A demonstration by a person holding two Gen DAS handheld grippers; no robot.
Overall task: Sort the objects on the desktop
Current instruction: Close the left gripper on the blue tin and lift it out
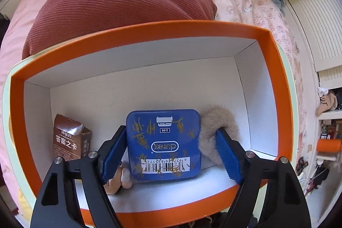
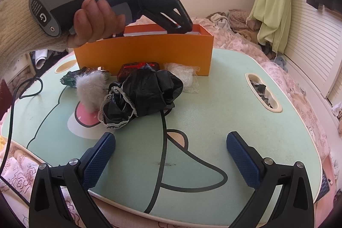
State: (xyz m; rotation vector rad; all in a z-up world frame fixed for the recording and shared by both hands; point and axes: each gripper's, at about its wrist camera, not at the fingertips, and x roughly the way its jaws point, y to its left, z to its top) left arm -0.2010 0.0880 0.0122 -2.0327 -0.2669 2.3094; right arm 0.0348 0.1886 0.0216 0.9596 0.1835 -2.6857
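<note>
The left tongs (image 1: 171, 153) reach down into the orange cardboard box with white inside walls (image 1: 149, 82), and their blue ribbed pads stand spread on both sides of a blue square tin with rounded corners (image 1: 163, 145). The left pad is just beside the tin's side and the right pad is apart from it, so the tin seems to lie free on the box floor and not pinched. To finish this step well, I think the tongs should rise straight up, so that no pad catches the beige fluffy hair ring (image 1: 218, 127) at 3 o'clock of the tin or the small tan soft toy (image 1: 119, 181) at 7 o'clock.

The tin lies upside down to the camera: "durex", "3:00" and a barcode label 6 937686 25172 can be read, with gold handwriting too loose to read. At 9 o'clock a brown paper carton (image 1: 70, 138) shows 答案之卡.

The right tongs (image 2: 171, 161) hover wide apart and empty over the mint green table with a cartoon drawing (image 2: 224, 99). Further, at 11 o'clock, wait a black crumpled cloth with white lace edge (image 2: 145, 95), a white fluffy ball (image 2: 88, 87) and a white mesh pouch (image 2: 183, 76) in front of the box.
</note>
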